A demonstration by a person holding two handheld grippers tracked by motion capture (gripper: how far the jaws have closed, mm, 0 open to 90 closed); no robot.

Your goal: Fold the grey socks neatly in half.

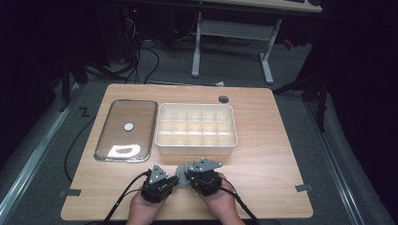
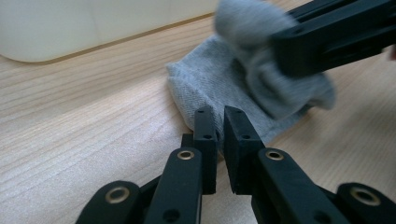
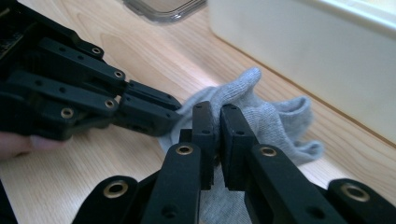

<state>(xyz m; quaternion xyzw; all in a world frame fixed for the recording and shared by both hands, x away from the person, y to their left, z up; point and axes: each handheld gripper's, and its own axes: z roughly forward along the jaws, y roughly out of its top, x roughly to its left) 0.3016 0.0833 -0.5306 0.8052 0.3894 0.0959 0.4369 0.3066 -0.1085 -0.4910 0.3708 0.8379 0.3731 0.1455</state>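
Right now we have both grippers on 1 grey sock (image 2: 219, 88) at the near edge of the table (image 1: 263, 154), just in front of the white divided box (image 1: 196, 129). Left gripper (image 2: 220, 122) has its jaws pressed nearly together on the sock's edge; in the left gripper view the cloth disappears between them, so we read it as pinching fabric. Right gripper (image 3: 218, 119) is likewise closed on a fold of the sock, with the fabric bunched up around the jaw tips.

Risks as we see them:
- Both bites look thin, only an edge or a fold. If the 2 hands pull apart unevenly, 1 side likely slips out and the sock drops in a heap.
- The grippers sit very close, almost touching in the high view (image 1: 180, 179). Any twist could knock jaw against jaw and loosen a grip.
- The sock is bunched, not flat. Lifting now probably carries the wrinkle along, so any fold comes out crooked.
- The box wall is just beside the sock. A forward swing could drag cloth against it.
- The clear lid (image 1: 126, 130) lies well to the left, no concern there.
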